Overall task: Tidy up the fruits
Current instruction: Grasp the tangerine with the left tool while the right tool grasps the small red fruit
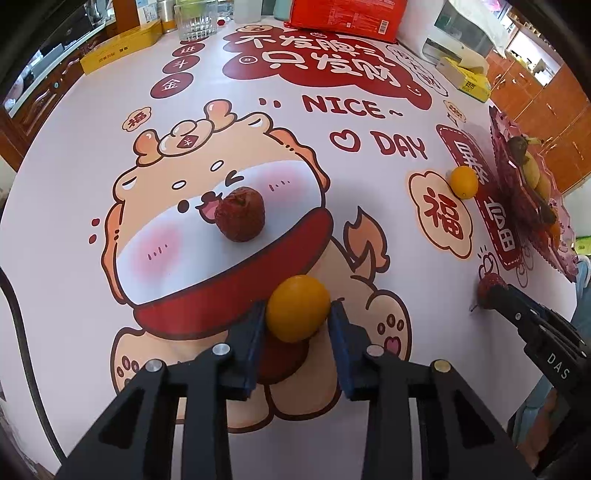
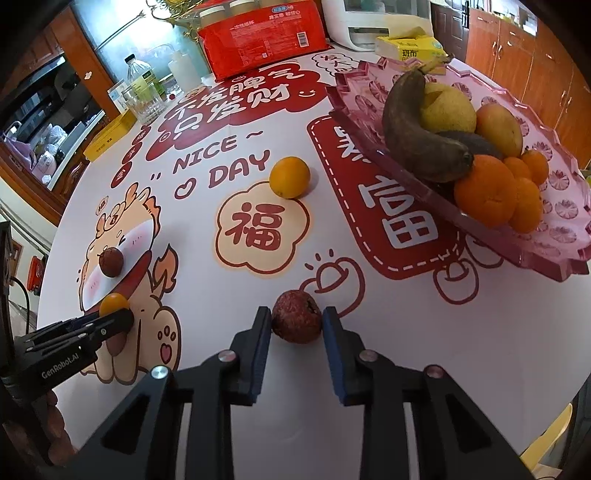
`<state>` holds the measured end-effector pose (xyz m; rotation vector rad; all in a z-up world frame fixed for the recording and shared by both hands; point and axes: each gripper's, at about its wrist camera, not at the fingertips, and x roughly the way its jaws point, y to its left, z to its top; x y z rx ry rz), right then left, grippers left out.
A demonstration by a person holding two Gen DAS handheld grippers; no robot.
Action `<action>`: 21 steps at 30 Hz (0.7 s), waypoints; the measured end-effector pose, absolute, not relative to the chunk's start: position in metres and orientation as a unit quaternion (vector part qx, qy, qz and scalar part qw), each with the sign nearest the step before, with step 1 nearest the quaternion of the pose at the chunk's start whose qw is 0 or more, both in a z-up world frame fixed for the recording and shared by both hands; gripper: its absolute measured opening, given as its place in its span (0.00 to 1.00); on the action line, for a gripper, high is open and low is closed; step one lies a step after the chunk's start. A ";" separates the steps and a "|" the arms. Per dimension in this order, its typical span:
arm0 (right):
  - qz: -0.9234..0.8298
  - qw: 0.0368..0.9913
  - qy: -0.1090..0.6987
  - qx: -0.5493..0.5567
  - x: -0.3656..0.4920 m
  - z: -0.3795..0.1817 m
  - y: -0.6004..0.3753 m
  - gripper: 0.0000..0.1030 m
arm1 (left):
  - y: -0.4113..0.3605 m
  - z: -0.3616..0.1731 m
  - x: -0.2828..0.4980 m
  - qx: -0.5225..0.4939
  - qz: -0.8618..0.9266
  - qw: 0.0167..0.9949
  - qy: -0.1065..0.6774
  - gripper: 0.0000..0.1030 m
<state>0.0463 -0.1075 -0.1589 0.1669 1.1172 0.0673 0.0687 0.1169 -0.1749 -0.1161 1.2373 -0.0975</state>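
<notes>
My left gripper [image 1: 298, 314] is shut on a small orange [image 1: 297, 308] resting on the printed tablecloth; the same orange [image 2: 114, 303] and the left gripper [image 2: 118, 317] show at the left in the right wrist view. My right gripper [image 2: 297, 319] is shut on a wrinkled dark red fruit [image 2: 296, 315] near the table's front. That red fruit [image 1: 489, 290] and the right gripper [image 1: 496, 295] appear at the right in the left wrist view. A second dark red fruit [image 1: 240, 213] [image 2: 110, 261] and another orange [image 1: 464, 181] [image 2: 289, 177] lie loose on the cloth.
A pink glass fruit tray [image 2: 554, 254] [image 1: 498, 147] at the right holds a dark banana [image 2: 413, 125], a pear, a mango and several oranges. At the table's far end stand a red package [image 2: 258, 37], a drinking glass [image 1: 195, 22], yellow boxes and bottles.
</notes>
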 end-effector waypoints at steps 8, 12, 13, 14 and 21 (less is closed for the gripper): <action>0.037 0.846 0.526 0.073 0.049 -0.160 -0.106 0.28 | 0.117 -0.175 0.069 -0.052 -0.043 0.813 0.578 0.31; 0.040 0.845 0.529 0.070 0.050 -0.161 -0.105 0.29 | 0.118 -0.175 0.069 -0.056 -0.037 0.813 0.578 0.31; 0.041 0.845 0.529 0.068 0.049 -0.161 -0.105 0.29 | 0.117 -0.175 0.069 -0.057 -0.035 0.813 0.578 0.30; 0.042 0.845 0.530 0.066 0.049 -0.161 -0.105 0.28 | 0.117 -0.175 0.069 -0.060 -0.036 0.813 0.578 0.30; 0.063 0.845 0.526 0.071 0.038 -0.151 -0.107 0.27 | 0.107 -0.160 0.062 -0.066 -0.050 0.818 0.570 0.29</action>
